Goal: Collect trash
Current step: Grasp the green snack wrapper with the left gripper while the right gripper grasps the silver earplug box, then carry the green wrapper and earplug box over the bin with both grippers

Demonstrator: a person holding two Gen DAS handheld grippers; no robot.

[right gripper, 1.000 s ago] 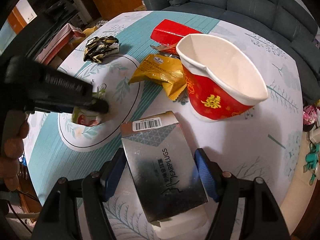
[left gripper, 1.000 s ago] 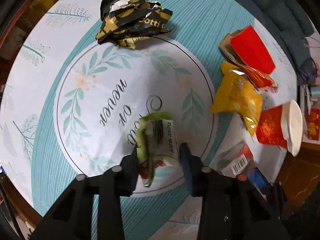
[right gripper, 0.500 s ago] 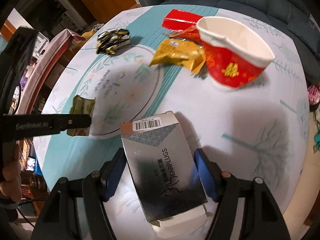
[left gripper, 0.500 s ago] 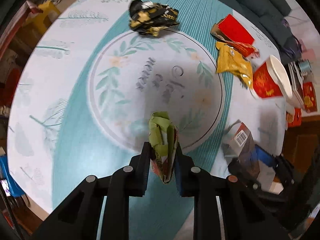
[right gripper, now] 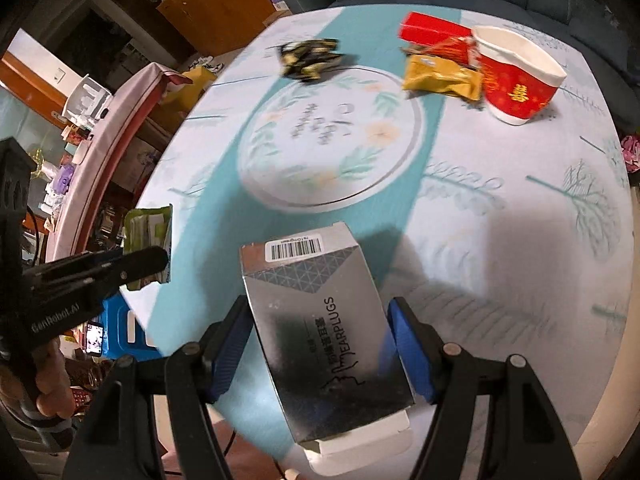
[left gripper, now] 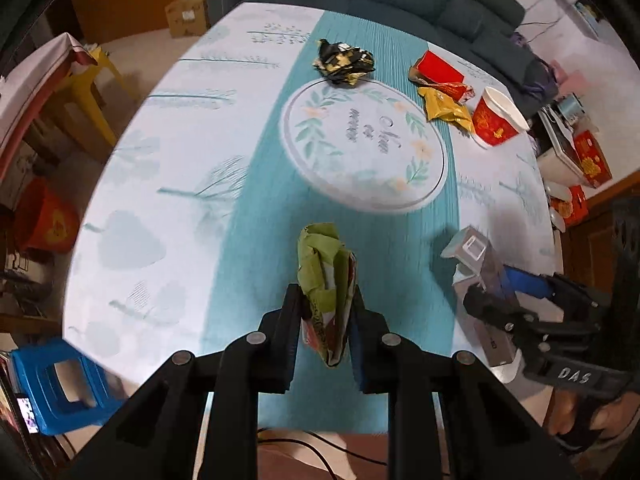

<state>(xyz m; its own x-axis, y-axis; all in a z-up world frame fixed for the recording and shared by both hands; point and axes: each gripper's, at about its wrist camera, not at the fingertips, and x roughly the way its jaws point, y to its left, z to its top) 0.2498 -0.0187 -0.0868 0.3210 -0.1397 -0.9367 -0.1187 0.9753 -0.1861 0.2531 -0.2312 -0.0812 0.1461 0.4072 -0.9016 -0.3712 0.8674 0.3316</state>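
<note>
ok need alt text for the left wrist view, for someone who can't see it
The left tongs are shut on a crumpled green wrapper, held above a round table with a teal and white cloth. At right, the right tongs grip a silver cardboard box. A crumpled black and gold wrapper, yellow packet and red paper cup lie farther back.

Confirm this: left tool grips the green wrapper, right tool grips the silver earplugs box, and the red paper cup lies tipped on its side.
One thing is wrong: the red paper cup stands upright, mouth open upward, as the right wrist view shows. The left tool does grip the green wrapper, and the right tool the silver earplugs box.
</note>
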